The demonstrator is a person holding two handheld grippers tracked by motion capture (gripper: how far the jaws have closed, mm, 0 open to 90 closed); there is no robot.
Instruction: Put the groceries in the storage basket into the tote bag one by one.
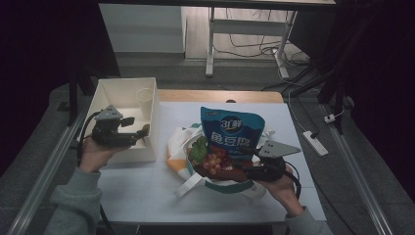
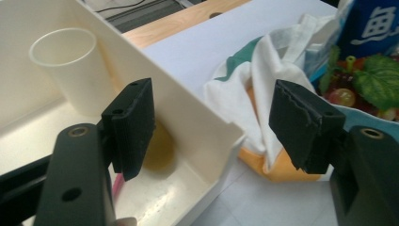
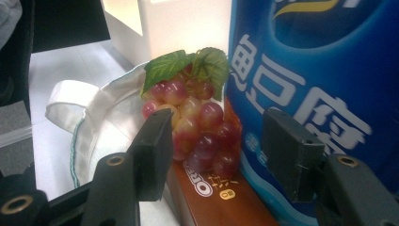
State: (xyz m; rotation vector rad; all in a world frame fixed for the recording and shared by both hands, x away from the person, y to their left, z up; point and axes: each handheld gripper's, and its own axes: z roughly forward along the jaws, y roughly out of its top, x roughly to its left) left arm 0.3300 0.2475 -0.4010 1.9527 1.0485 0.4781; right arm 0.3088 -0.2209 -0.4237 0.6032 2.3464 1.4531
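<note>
- Counter (image 1: pixel 147 196), white-topped, carries everything here, with a wooden strip along its far edge.
- White bin (image 1: pixel 108 93) stands at the counter's left, and a pale cup (image 1: pixel 145 101) stands upright in its far right corner.
- Cloth tote bag (image 1: pixel 182 142), white with green trim and an orange patch, lies crumpled at the middle of the counter, just right of the bin.
- Blue snack bag (image 1: pixel 232 132) stands upright in the tote.
- Brown Oreo box (image 3: pixel 221 197) lies in front of the snack bag, touching it.
- Grape bunch (image 1: pixel 214 161) with green leaves rests on the box, against the snack bag.
- Left claw (image 1: pixel 139 131) hangs over the bin's near right part, jaws wide apart and holding nothing.
- Right claw (image 1: pixel 244 171) sits at the tote's right side, jaws wide, bracketing the grapes and the box end without closing on them.
</note>
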